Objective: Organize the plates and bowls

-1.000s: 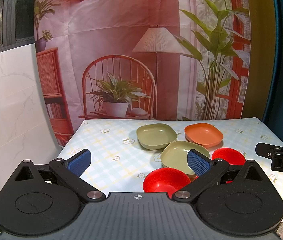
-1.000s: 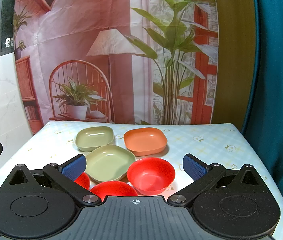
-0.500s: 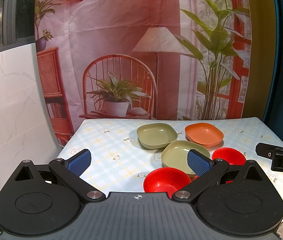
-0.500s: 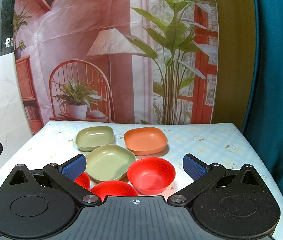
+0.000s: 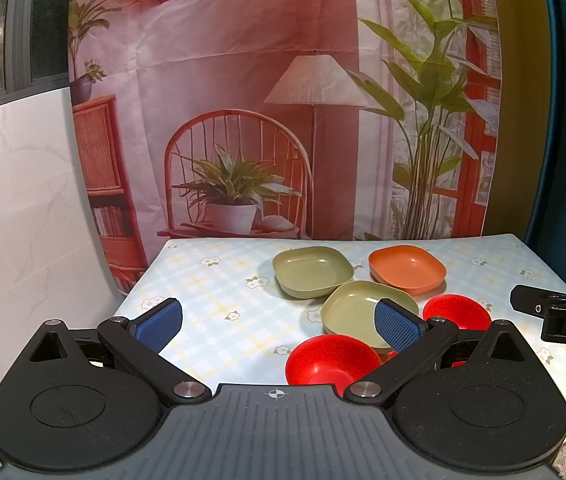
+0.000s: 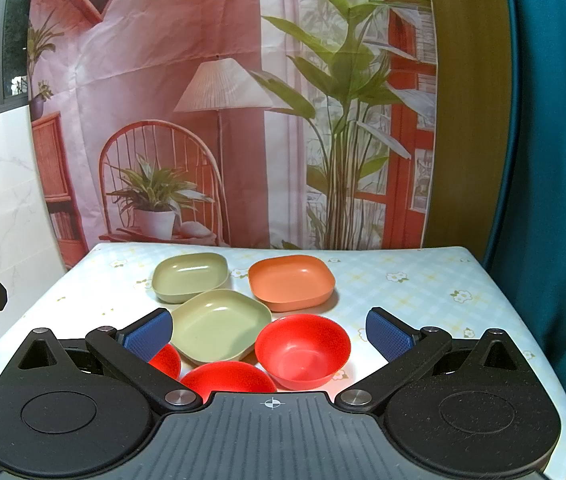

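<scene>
Blue-padded, your left gripper [image 5: 279, 322] stands with jaws wide apart and nothing between them, held above the near left part of the table [image 5: 211, 292]. From the left wrist view you see two green plates, the far one [image 5: 312, 271] and the near one [image 5: 359, 314], overlapping at one corner. An orange plate [image 5: 406, 269] sits just right of the far green one. A red bowl [image 5: 333, 364] lies nearest you, touching the near green plate; a second red bowl [image 5: 455, 312] sits to its right. Your right gripper's tip [image 5: 555, 314] shows at the right edge.

From the right wrist view, your right gripper [image 6: 270, 332] is likewise spread wide and empty. Between its pads lie the near green plate [image 6: 219, 330] and an upright red bowl [image 6: 303, 350]. Two more red bowls [image 6: 227, 378] [image 6: 167, 360] sit partly hidden behind the gripper body. The far green plate [image 6: 190, 276] and orange plate [image 6: 291, 282] lie beyond, apart from each other.
</scene>
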The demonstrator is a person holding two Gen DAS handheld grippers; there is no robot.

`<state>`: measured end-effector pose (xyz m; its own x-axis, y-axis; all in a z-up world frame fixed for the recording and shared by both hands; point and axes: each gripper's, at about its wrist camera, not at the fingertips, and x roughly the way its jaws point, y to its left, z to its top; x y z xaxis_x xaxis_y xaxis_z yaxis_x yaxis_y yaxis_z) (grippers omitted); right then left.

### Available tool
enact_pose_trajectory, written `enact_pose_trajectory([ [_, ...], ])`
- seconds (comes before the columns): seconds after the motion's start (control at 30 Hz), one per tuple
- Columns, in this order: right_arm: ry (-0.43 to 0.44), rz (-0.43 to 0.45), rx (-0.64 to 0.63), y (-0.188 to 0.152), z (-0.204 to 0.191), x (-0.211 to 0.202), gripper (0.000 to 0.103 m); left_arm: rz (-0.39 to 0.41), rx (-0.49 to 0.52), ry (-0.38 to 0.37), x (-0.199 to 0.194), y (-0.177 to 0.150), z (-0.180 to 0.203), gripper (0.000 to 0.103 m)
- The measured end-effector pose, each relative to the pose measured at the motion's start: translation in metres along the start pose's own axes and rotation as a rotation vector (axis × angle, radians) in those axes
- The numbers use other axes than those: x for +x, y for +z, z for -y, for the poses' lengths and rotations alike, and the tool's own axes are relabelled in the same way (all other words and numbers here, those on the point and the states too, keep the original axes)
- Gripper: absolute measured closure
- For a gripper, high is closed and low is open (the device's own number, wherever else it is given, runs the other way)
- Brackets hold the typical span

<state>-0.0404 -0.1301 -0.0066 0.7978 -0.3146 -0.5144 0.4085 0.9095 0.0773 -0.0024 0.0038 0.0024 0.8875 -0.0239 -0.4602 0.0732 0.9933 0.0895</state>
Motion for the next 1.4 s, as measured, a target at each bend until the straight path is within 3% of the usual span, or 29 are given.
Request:
enact_pose_trajectory([
  [0.6, 0.035, 0.032, 0.053, 0.003, 0.010, 0.006, 0.000, 0.034, 0.012, 0.024, 0.008, 0.003, -0.001, 0.000],
  [0.93, 0.074, 0.061, 0.051, 0.017, 0.022, 0.034, 0.000, 0.022, -0.004, 0.021, 0.040, 0.007, -0.012, 0.000],
  [1.17, 0.115, 0.012, 0.043, 0.021, 0.022, 0.058, 0.000, -0.018, 0.011, 0.026, 0.068, 0.010, -0.011, 0.000],
  [1.4, 0.076, -0.038, 0.034, 0.016, 0.016, 0.085, 0.000, -0.053, 0.012, 0.012, 0.092, 0.005, -0.010, 0.001],
])
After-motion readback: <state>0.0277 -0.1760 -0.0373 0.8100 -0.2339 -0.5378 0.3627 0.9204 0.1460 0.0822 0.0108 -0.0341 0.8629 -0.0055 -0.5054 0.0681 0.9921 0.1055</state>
